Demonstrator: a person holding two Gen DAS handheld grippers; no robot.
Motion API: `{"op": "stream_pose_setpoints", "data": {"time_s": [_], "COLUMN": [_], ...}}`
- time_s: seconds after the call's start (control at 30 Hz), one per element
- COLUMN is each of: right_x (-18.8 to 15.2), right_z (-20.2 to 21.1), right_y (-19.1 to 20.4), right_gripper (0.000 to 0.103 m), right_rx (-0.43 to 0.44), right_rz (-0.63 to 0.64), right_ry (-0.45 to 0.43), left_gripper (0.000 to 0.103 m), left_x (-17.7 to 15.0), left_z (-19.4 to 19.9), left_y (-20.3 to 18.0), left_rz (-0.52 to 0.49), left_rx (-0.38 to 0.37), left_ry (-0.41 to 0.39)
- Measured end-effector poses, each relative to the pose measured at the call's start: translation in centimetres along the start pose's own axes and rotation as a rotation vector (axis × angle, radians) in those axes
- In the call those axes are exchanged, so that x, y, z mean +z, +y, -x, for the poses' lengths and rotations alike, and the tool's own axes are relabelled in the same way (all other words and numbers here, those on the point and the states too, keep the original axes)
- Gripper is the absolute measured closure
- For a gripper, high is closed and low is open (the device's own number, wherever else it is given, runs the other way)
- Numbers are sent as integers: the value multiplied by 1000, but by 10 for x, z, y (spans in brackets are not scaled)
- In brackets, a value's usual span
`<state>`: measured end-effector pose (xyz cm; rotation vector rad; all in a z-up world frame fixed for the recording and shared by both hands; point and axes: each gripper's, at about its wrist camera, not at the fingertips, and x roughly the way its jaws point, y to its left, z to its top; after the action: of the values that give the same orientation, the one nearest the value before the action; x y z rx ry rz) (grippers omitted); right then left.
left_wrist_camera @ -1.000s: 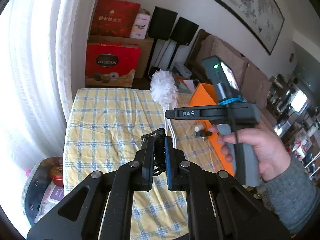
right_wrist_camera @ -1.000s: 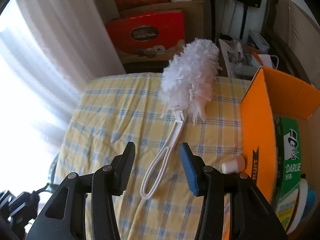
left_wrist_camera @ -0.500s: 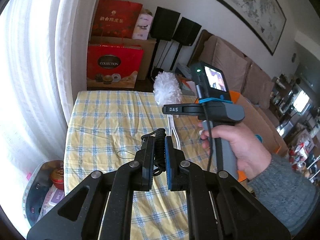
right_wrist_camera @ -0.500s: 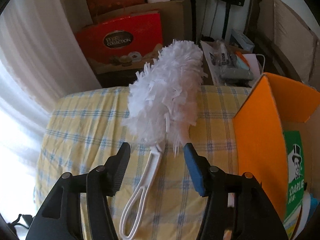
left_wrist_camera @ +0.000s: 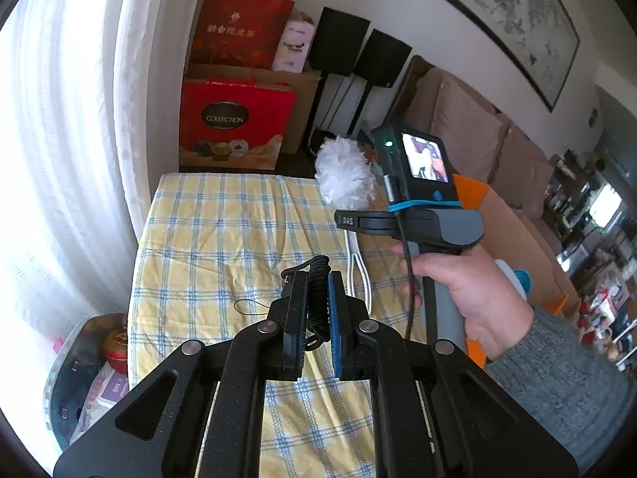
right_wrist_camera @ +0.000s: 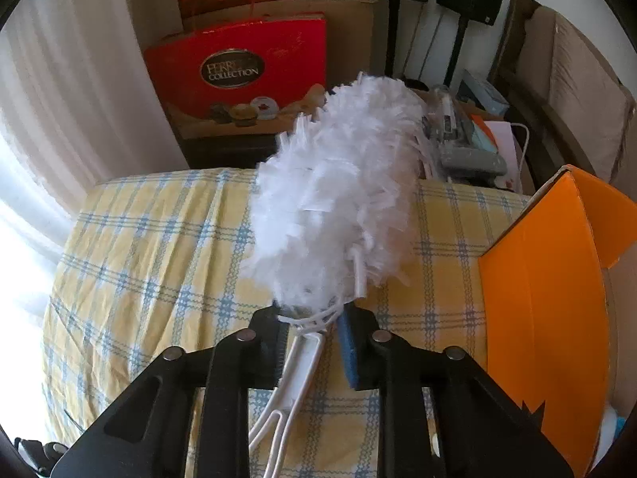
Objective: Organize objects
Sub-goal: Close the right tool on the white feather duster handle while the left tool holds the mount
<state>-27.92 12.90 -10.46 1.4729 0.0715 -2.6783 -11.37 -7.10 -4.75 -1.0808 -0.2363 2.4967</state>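
Right wrist view shows the right gripper (right_wrist_camera: 308, 330) pointing down at the white duster (right_wrist_camera: 338, 203), its jaws closing around the duster's white plastic handle (right_wrist_camera: 304, 362), which runs between them; whether the pads already press on the handle cannot be told. The fluffy head rises just ahead of the fingertips, and the looped end of the handle trails back beneath the gripper. To the gripper's right stands an open orange box (right_wrist_camera: 541, 310), near but apart from the duster. All of this sits on a surface covered with a yellow and blue checked cloth (right_wrist_camera: 159, 263).

In the left wrist view, the left gripper (left_wrist_camera: 316, 283) is fully closed on a coiled black cord (left_wrist_camera: 318, 298). Ahead and to its right, a hand (left_wrist_camera: 466, 294) in a grey sleeve (left_wrist_camera: 565, 378) grasps the right gripper's handle.
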Motion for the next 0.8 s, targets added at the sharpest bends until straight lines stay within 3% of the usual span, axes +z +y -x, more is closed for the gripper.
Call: {"op": "stream_pose_setpoints", "data": {"time_s": [0.5, 0.8], "right_x": [-11, -18], "right_z": [77, 149], "right_y": [-14, -42], "right_gripper": [86, 86], "right_rx": [151, 201], "right_rz": [9, 22], "right_ry": [-74, -143], "left_gripper": [94, 94], "left_x": [11, 30], "left_z": [2, 6], "left_y": [-25, -75], "left_rz": [-5, -65], "left_rx": [-14, -96], "left_ry": [-19, -27]}}
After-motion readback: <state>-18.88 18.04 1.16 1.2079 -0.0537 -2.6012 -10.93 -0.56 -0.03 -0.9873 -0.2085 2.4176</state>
